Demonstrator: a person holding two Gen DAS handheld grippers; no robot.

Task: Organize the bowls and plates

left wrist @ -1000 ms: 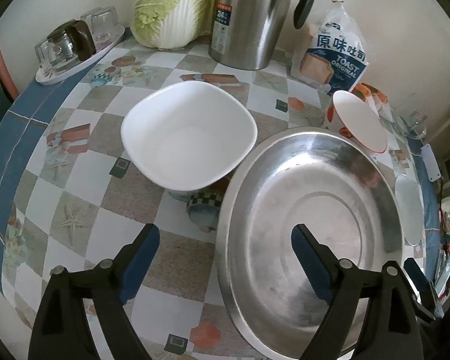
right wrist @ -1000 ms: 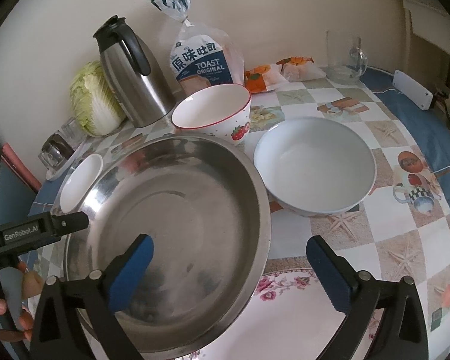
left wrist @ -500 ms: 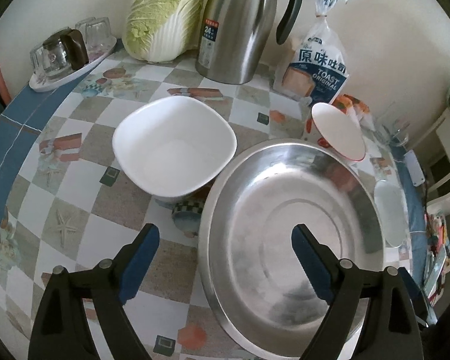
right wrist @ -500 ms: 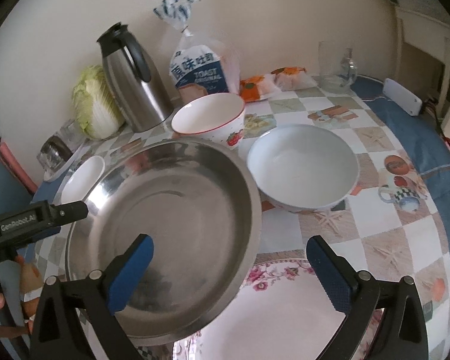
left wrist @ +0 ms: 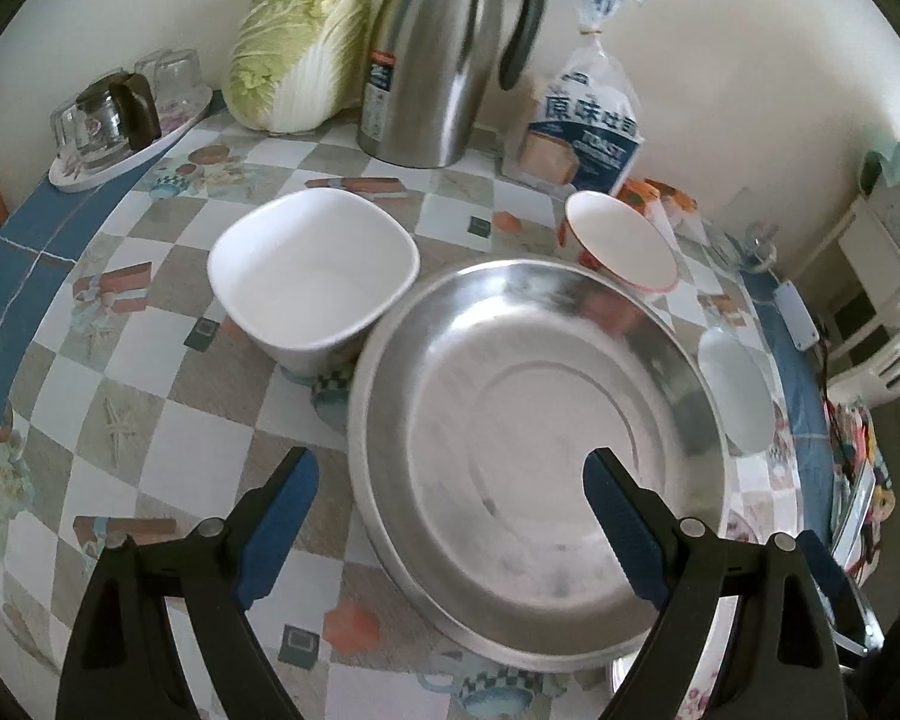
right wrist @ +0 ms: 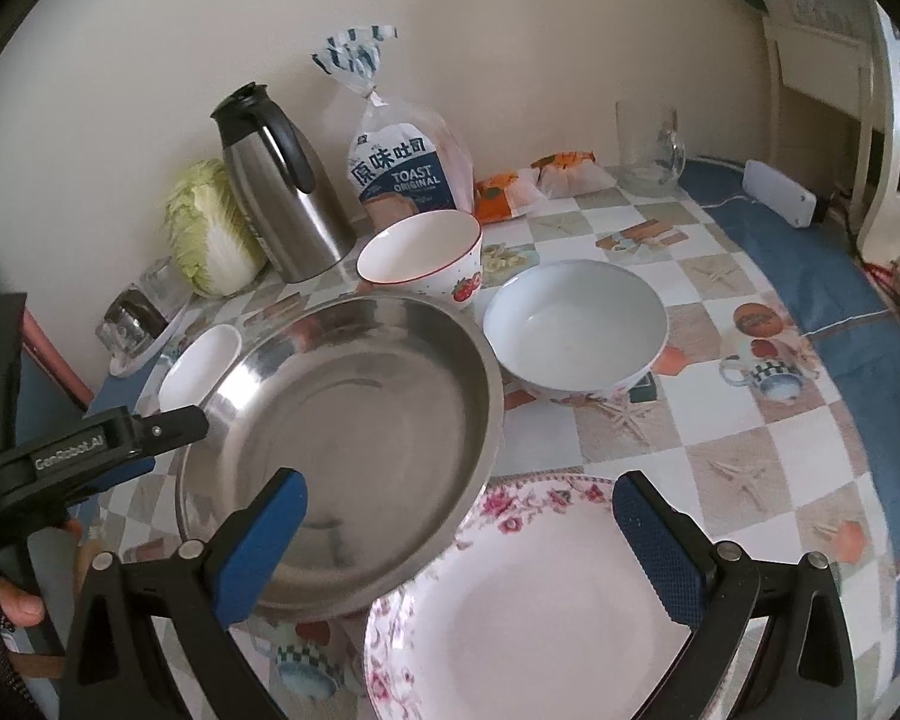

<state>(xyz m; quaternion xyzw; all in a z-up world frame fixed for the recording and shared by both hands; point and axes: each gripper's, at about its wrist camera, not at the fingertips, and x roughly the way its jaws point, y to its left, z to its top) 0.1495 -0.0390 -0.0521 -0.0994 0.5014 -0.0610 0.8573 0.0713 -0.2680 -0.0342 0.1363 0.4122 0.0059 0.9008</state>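
The floral-rimmed white plate (right wrist: 528, 612) runs off the bottom edge, partly under the wide steel basin (right wrist: 354, 438); the clear glasses on the small tray (right wrist: 144, 312) blur together.

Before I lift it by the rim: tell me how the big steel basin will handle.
The steel basin is probably rigid and light for its size, since its wall looks thin. Its polished surface may slip between the pads. It overlaps the floral plate, so it likely sits tilted and could rock or scrape when moved.
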